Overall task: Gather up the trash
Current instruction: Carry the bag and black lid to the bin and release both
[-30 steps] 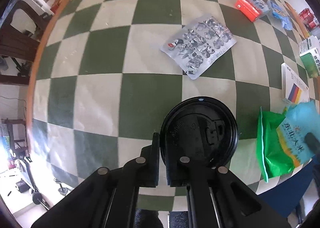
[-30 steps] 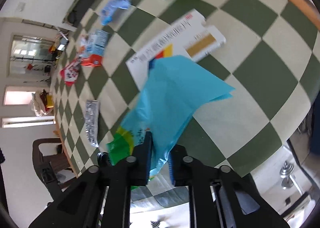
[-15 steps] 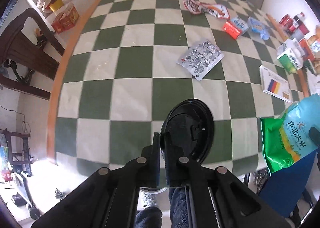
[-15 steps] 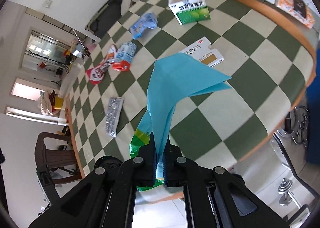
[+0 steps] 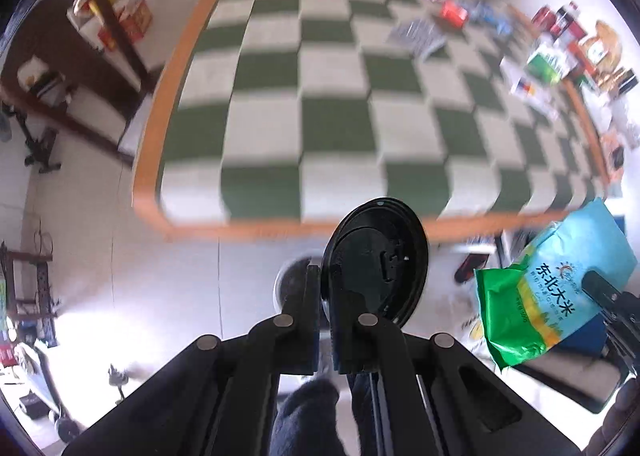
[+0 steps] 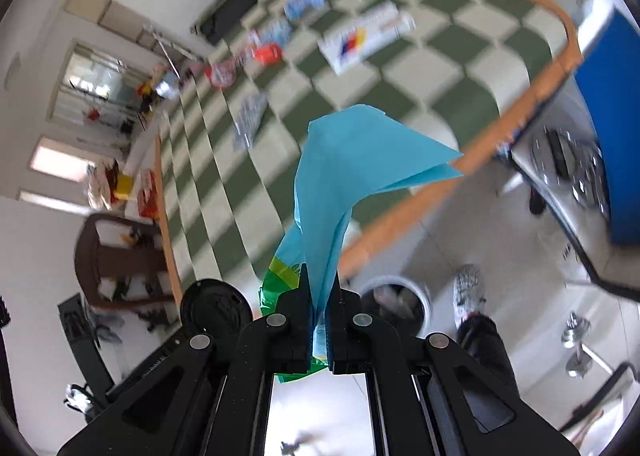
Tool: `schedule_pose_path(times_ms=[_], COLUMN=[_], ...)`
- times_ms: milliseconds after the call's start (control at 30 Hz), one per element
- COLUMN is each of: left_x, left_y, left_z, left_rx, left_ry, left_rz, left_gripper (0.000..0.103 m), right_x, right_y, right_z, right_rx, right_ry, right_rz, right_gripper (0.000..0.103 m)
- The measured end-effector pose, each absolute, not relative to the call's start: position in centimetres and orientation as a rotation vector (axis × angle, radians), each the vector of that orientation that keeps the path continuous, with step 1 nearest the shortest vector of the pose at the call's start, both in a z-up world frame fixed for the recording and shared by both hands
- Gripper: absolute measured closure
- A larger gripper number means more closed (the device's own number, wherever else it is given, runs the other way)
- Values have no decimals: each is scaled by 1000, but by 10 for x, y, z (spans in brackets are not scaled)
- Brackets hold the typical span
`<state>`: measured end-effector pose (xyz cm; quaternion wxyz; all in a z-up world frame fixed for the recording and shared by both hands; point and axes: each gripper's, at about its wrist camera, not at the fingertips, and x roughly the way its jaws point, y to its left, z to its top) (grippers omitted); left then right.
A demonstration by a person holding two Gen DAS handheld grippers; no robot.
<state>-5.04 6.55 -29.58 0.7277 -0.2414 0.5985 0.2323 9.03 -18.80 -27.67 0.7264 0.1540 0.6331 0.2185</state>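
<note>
My left gripper (image 5: pixel 325 280) is shut on the rim of a black plastic cup lid (image 5: pixel 380 256), held on edge past the table's near edge, above the floor. My right gripper (image 6: pixel 319 288) is shut on a blue and green empty rice bag (image 6: pixel 352 159) that hangs from the jaws off the table. In the left wrist view the rice bag (image 5: pixel 548 288) shows at the right with the right gripper (image 5: pixel 600 288) on it. The black lid (image 6: pixel 212 308) appears in the right wrist view at the lower left. A round white bin (image 6: pixel 396 304) stands on the floor below.
The green and white checked table (image 5: pixel 320 127) with an orange rim still carries a blister pack (image 5: pixel 416 35), a red packet (image 5: pixel 454 13), boxes (image 6: pixel 368 35) and other wrappers. A blue chair (image 6: pixel 612 127), a person's shoe (image 6: pixel 468 288) and a brown chair (image 6: pixel 116 252) surround it.
Both grippers have pulled back from over the table to beyond its near edge, carrying the lid and the rice bag. The right jaws closed tight on the bag.
</note>
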Motion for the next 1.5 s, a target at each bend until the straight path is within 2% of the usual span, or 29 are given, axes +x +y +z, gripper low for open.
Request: schedule_pose_path(times_ms=[100, 300, 500, 633, 800, 867, 900, 933, 967, 1000, 1033, 1067, 1100, 1167, 1233, 1500], left_x=[-76, -100, -106, -101, -94, -96, -100, -103, -105, -107, -107, -109, -113, -119, -124, -126], left_y=[63, 64, 68, 71, 70, 72, 75, 77, 77, 79, 77, 80, 81, 84, 85, 69], left_z=[-336, -446, -585, -655, -702, -713, -715, -718, -718, -716, -715, -711, -709, -703, -699, -681], left_rx=[-583, -712, -846, -861, -843, -830, -830, -840, -834, -819, -802, -792, -784, -765, -737, -649], left_ry=[1394, 1506, 1565, 1595, 1622, 1638, 1645, 1640, 1639, 1640, 1627, 1617, 1612, 1618, 1617, 1615], left_rz=[530, 567, 590, 593, 578, 575, 578, 580, 590, 604, 626, 640, 647, 653, 656, 661], left_gripper=[102, 102, 101, 101, 97, 96, 94, 83, 57, 40, 17, 14, 14, 0, 0, 0], right_x=[65, 35, 17, 15, 12, 6, 4, 3, 1, -1, -4, -7, -9, -11, -15, -19], right_y=[-191, -181, -159, -140, -117, -109, -105, -101, -98, -97, -97, -98, -99, -100, -101, -96], right_z=[-310, -422, -566, -651, -747, -775, -789, -797, -806, -810, -810, -809, -808, -804, -801, -779], right_rx=[290, 203, 110, 69, 17, -13, -37, -54, -64, -71, -88, -95, -102, -162, -212, -425], right_ry=[1468, 1616, 1717, 1737, 1751, 1773, 1790, 1806, 1826, 1832, 1830, 1826, 1819, 1803, 1790, 1672], right_rz=[462, 429, 426, 431, 451, 457, 465, 472, 483, 487, 488, 498, 508, 505, 502, 486], right_gripper=[99, 99, 99, 99, 98, 92, 92, 83, 65, 55, 38, 27, 23, 9, 1, 0])
